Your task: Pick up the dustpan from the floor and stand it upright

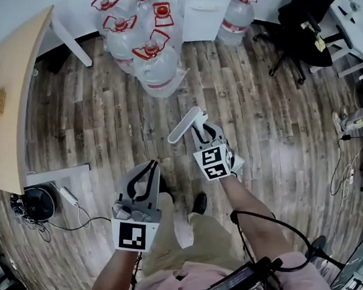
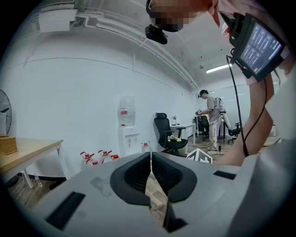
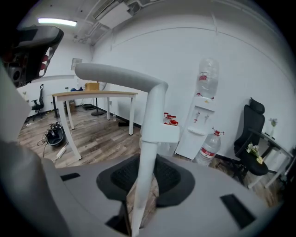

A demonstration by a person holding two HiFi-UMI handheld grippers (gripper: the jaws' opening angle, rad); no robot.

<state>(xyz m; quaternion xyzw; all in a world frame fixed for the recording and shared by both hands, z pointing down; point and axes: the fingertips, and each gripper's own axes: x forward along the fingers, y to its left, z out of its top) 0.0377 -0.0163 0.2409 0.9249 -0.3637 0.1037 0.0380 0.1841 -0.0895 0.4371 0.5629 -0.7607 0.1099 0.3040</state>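
Of my two tools, the right tool (image 1: 200, 131) is clamped on the upright shaft of the one pale grey plastic long-handled dustpan (image 3: 154, 109), out over the wood-plank floor (image 1: 108, 124), its pan out of sight, while the left tool (image 2: 150, 172) is closed, pads together on nothing.

A black office chair (image 1: 301, 32) stands on wood-plank floor (image 1: 108, 124)

Left gripper (image 2: 150, 163) jaws pressed together, empty, facing a water dispenser (image 2: 128, 136).
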